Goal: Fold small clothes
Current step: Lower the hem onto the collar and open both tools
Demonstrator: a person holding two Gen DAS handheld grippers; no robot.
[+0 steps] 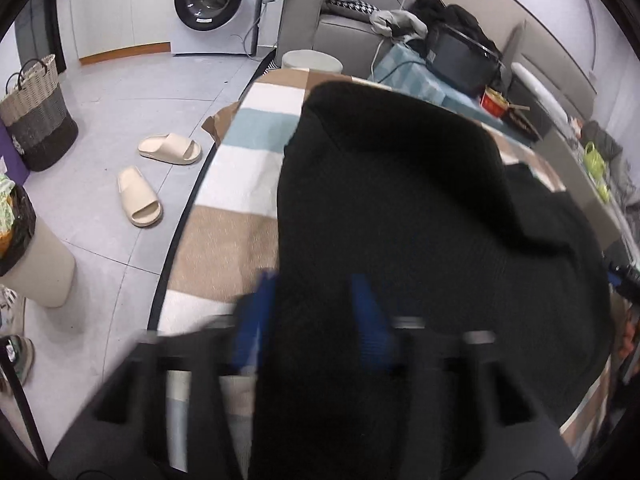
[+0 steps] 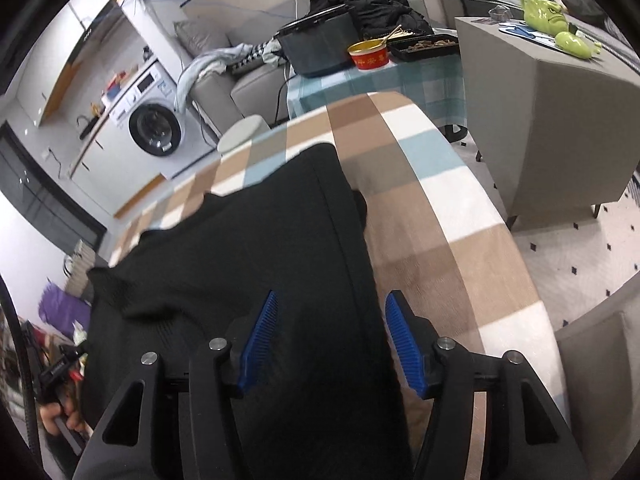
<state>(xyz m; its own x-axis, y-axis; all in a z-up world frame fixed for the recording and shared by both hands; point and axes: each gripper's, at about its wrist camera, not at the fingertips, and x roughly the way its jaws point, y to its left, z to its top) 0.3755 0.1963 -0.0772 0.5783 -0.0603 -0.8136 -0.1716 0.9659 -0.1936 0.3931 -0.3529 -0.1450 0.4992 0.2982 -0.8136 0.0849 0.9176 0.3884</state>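
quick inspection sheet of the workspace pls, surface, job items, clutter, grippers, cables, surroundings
Surface: checked blanket in tan, white and blue covers the table.
Job's things: black garment lies on the blanket, partly folded, one edge doubled over.
Clutter: red bowl, black food tray and a dark bin on the teal-clothed table behind.
Grippers: left gripper blurred, jaws apart astride the garment; right gripper open, garment edge between its fingers, pads not touching it.
Cables: one cable hangs by the teal cloth.
Surroundings: washing machine, sofa with clothes, slippers, woven basket, grey cabinet with green toy.
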